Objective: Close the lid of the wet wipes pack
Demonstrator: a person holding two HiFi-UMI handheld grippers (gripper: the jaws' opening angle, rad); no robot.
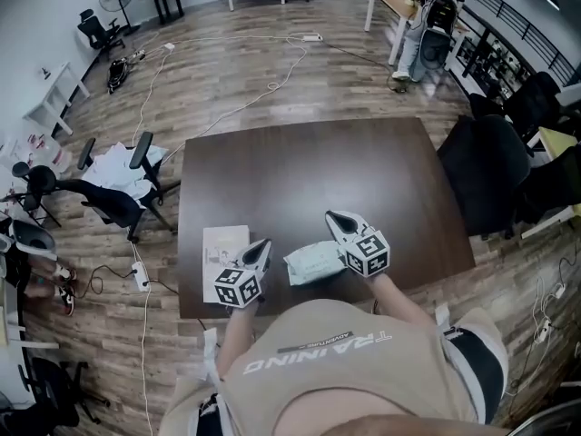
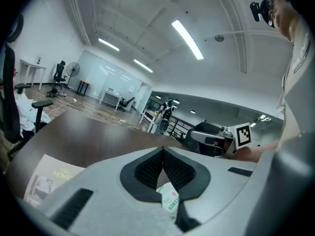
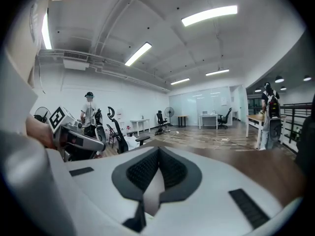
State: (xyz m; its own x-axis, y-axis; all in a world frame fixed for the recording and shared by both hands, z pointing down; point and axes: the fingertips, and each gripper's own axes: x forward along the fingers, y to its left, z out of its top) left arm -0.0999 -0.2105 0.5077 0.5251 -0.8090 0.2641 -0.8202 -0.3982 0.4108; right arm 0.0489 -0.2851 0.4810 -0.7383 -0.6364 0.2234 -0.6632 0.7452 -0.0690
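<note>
Dark brown table [image 1: 300,171], pale green wipes pack [image 1: 313,263]

**Head view:** the camera is looking steeply down from above the person onto the dark table [image 1: 300,171], taking in the left gripper [image 1: 261,246] and right gripper [image 1: 336,218] from some way off.

**Gripper views:** each camera is riding close behind its own jaws, facing nearly level across the tabletop. Each is catching the other gripper at its edge.

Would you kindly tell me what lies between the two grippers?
The wet wipes pack lies between the left gripper and right gripper, in the head view.
</note>
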